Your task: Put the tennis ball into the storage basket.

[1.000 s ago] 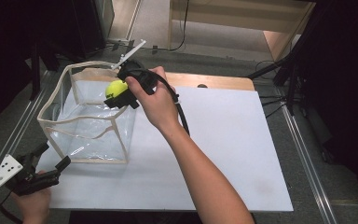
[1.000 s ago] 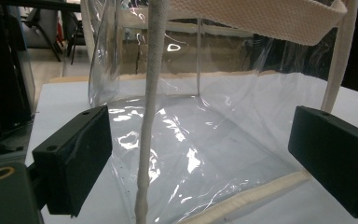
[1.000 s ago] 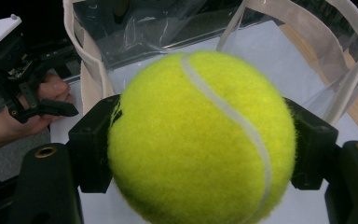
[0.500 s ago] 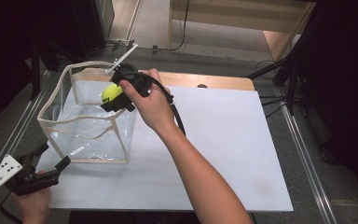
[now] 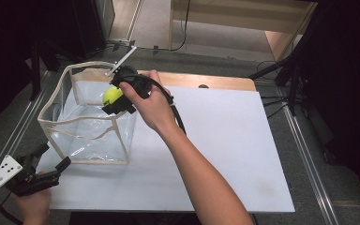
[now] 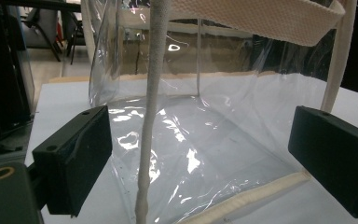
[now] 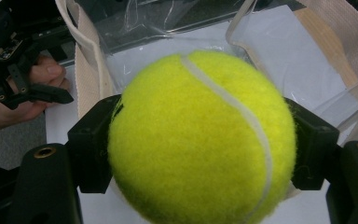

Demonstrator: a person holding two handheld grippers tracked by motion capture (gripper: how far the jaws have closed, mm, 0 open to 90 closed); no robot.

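A yellow-green tennis ball (image 5: pixel 113 95) (image 7: pixel 200 140) hangs over the far right part of a clear plastic bag's open top. My right gripper (image 5: pixel 115 101) (image 7: pixel 200 147) is shut on it, a black pad pressing each side. The bag (image 5: pixel 93 140) (image 6: pixel 205 140) stands upright on the white board, with cream fabric trim along its rim and edges. My left gripper (image 5: pixel 55 155) (image 6: pixel 200 158) rests low at the bag's near left corner, open, its jaws on either side of the corner seam without touching it. It also appears far off in the right gripper view (image 7: pixel 28 88).
The white board (image 5: pixel 225 140) spreads out to the right of the bag, with a wooden strip (image 5: pixel 215 82) along its back edge. A metal rail (image 5: pixel 14 136) runs down the left side, another (image 5: pixel 304 154) down the right. Dark stands and cables sit beyond the table.
The right hand has carried the ball slightly left and lower, further over the bag's opening. The left gripper has stayed put.
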